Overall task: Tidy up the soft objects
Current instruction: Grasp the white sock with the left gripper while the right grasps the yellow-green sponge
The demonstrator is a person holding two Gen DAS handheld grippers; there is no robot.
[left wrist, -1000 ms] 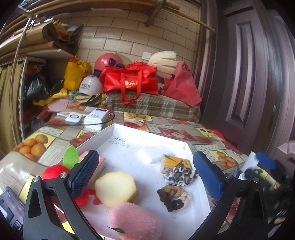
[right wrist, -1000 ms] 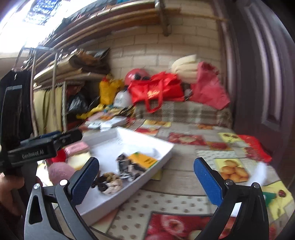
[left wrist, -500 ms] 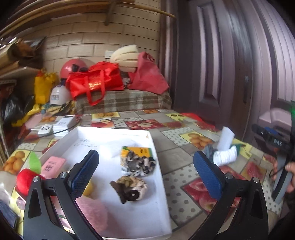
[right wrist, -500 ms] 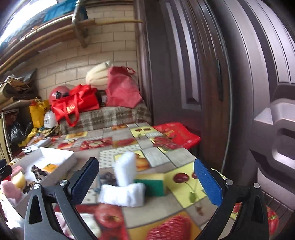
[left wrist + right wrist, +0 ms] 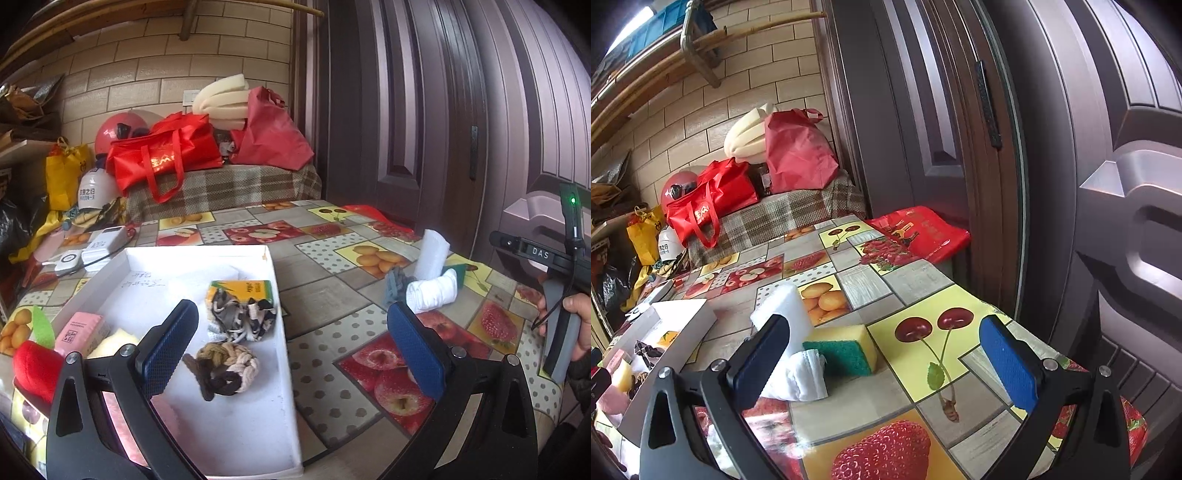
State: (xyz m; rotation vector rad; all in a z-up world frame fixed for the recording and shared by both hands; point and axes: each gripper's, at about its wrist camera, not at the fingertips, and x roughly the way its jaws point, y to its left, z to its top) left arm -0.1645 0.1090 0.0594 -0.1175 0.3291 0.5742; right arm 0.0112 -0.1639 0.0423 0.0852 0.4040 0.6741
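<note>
From the left wrist camera, the left gripper [image 5: 291, 343] hovers with its two blue-padded fingers spread wide and nothing between them, above the right side of a shallow white tray [image 5: 284, 354] that sits on a table covered in a fruit-print cloth [image 5: 325, 291]. Inside the tray lie a brown-and-cream braided knot [image 5: 223, 369], a black-and-white patterned fabric knot [image 5: 242, 319] resting against a yellow-and-green carton [image 5: 243, 290], a pink packet [image 5: 77, 328] and a pale yellow foam piece [image 5: 112, 341]. A red plush with a green leaf [image 5: 33, 362] sits at the tray's left edge, outside it as far as can be told. To the right, well apart from the tray, a small cluster rests on the cloth — a rolled white sock [image 5: 432, 293], a grey knitted item [image 5: 395, 288] just beside it, and a white foam block [image 5: 430, 254] standing upright behind. At the far right a hand [image 5: 576, 321] grips the handle of the other tool. From the right wrist camera, the right gripper [image 5: 882, 358] also has its fingers opened wide and empty, close over the same cluster — its left finger sits in front of the foam block and the sock. A yellow sponge with a green scouring side [image 5: 846, 349] lies touching the sock. The tray shows at the far left.
</note>
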